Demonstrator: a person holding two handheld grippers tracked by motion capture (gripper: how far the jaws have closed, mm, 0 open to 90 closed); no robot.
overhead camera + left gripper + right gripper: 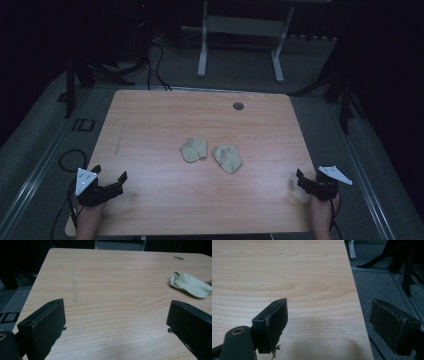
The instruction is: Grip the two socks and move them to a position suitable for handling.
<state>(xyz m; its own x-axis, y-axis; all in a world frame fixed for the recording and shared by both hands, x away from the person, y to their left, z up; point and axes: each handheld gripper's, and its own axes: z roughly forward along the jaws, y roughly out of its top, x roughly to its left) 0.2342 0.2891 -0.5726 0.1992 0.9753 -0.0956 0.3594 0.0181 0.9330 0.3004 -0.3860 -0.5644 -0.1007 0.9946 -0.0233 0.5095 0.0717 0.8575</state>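
Currently, we record, left to right in the high view:
Left gripper (110, 178): lower left of frame, jaws spread wide, nothing between them.
Left sock (194, 149): centre of the table (150, 115), lying flat.
Right sock (228, 158): just beside it, apart.
Right gripper (301, 176): lower right, at the table edge, jaws spread, empty.

The two socks, left sock (193, 149) and right sock (228, 158), are pale yellow-tan; the table (150, 125) is light brown wood with wavy lines; both grippers, left gripper (110, 181) and right gripper (303, 179), are black; the floor (35, 145) is grey.
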